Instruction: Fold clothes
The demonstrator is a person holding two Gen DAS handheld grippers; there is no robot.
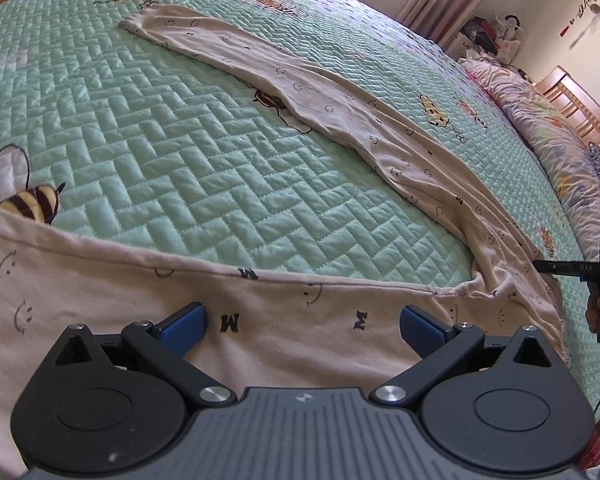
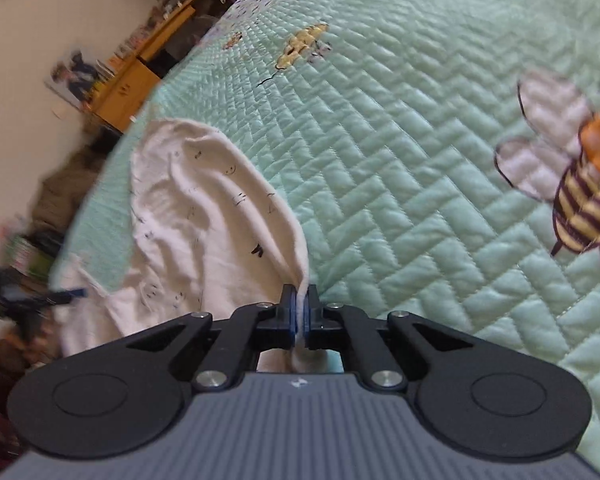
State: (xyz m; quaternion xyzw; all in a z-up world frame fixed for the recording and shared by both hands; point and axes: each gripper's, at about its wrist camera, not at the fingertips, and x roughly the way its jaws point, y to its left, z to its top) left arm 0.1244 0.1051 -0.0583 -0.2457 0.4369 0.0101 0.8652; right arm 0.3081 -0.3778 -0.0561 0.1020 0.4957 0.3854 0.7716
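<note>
A pale pink garment point(image 1: 300, 92) printed with small smiley faces and letters lies stretched across the green quilted bed point(image 1: 160, 128). Its near part lies under my left gripper point(image 1: 302, 322), which is open with its blue pads spread over the cloth. My right gripper point(image 2: 300, 308) is shut on a bunched edge of the same garment point(image 2: 204, 216). In the left wrist view the right gripper point(image 1: 572, 268) shows at the right edge, at the garment's corner. The left gripper point(image 2: 66, 294) shows blurred at the left of the right wrist view.
The quilt has embroidered bees point(image 2: 580, 200). A floral pillow point(image 1: 552, 136) and wooden headboard point(image 1: 580, 100) are at the right in the left wrist view. Wooden shelves with clutter point(image 2: 140, 60) stand past the bed edge in the right wrist view.
</note>
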